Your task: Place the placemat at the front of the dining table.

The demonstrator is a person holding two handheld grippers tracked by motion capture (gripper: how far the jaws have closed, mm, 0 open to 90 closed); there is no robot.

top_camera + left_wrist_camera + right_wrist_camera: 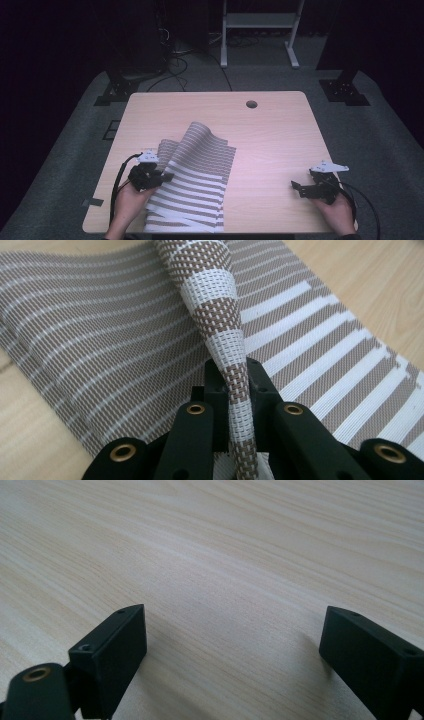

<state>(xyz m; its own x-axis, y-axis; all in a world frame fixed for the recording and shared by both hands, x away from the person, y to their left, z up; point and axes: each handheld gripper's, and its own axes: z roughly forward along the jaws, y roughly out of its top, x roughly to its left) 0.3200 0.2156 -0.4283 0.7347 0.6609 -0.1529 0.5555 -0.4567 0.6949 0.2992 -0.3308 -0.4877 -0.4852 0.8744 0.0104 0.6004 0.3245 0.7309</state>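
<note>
Left tool (pixel 167 176): black two-jaw unit held in the person's left hand (pixel 131 197), jaws pinched tight on a raised fold of the brown-and-white striped woven mat (pixel 200 170). Mat: lies on the left half of the pale wooden surface (pixel 275 135), reaching its near edge, the gripped edge lifted and curled. Right tool (pixel 296 186): in the right hand (pixel 339 212), jaws spread wide over bare wood, holding nothing, well apart from the mat.

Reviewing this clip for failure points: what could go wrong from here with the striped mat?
The left gripper pinches only a narrow edge fold of the striped mat, so the weave may slip out. The right gripper rests open on the table, apart from the mat; with one side unheld, the mat could drag or fold crookedly.
</note>
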